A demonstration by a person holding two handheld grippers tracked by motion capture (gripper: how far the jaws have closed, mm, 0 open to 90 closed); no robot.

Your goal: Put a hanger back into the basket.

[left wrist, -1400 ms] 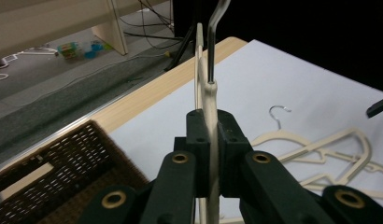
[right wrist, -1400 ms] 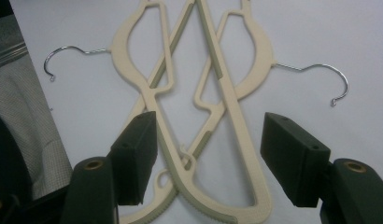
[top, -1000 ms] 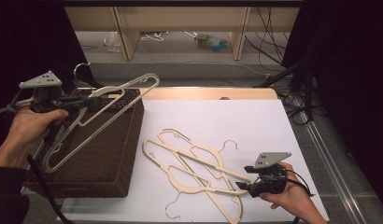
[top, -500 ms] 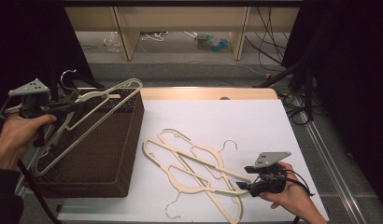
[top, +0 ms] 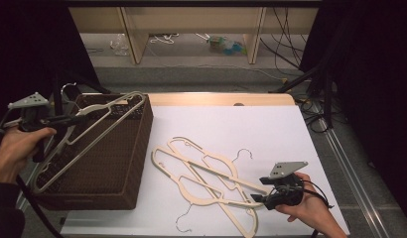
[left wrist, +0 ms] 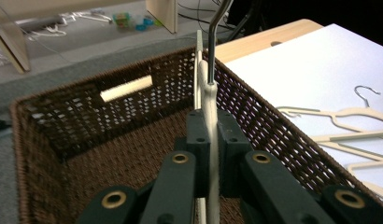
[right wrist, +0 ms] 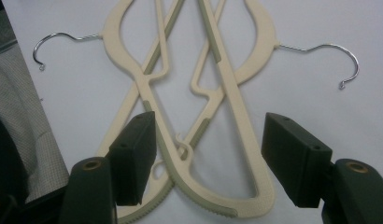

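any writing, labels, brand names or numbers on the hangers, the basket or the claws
None can be read.
Held hanger: plain cream plastic, no marking seen.
Hangers on the table: no print or embossing visible.
Wicker basket: bare weave, no tag.
Left claw and right claw: black jaws, no lettering.
Colourful packaging on the floor: too small and blurred to read.

The hanger (top: pixel 87 131) clamped in the left gripper (left wrist: pixel 209 135) was cream with a silver wire hook. Below those black jaws sat a dark brown basket (top: pixel 129 163) with an open woven lattice. Ahead of the right gripper (right wrist: pixel 208 158), whose jaws were also black, the loose hangers (right wrist: pixel 199 93) were cream with olive-grey strips and finely ribbed ends. They lay on a plain white sheet (top: pixel 271 134) edged by pale wood (top: pixel 216 99).
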